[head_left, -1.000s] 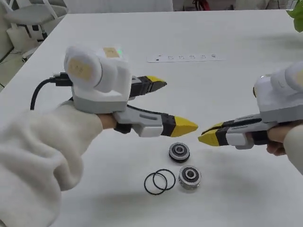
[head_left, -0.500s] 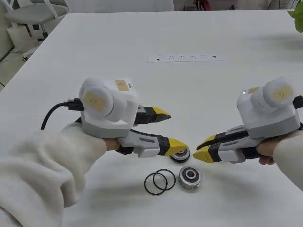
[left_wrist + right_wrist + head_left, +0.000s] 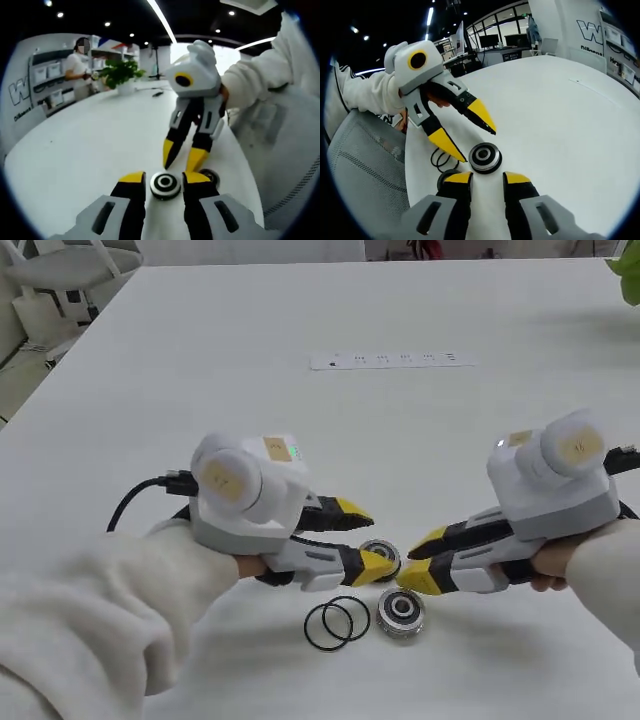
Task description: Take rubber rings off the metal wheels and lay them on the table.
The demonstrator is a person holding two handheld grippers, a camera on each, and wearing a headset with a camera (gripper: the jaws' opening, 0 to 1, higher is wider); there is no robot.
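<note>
Head view: 2 claws sit low over the white desk, tips facing each other across a small cluster of parts.
Left side: the left claw has its jaws moderately apart and holds nothing. In the left gripper view its yellow tips stand on either side of the far wheel; I cannot tell whether they touch it.
Loose parts: 2 rubber rings, thin black loops that overlap, lie flat on the desk just left of the near wheel. They are already off.
Centre: the far wheel lies between the 2 sets of tips, partly hidden by the left claw's lower jaw. Its rim looks dark, so it may still carry a ring.
Front: the near wheel shows a silver rim and looks bare. It lies just right of the rings, and neither claw touches it.
Right side: the right claw is empty, its jaws a narrow gap apart. In the right gripper view the far wheel lies just ahead of its tips, not between them.
Change: 1 second ago both claws hung higher and well apart. Both have since dropped and closed in on the far wheel, while the wheels and rings lie as before.
Meaning: the approach looks finished. The next step is likely to be steadying the far wheel with 1 claw and peeling its ring with the other.
</note>
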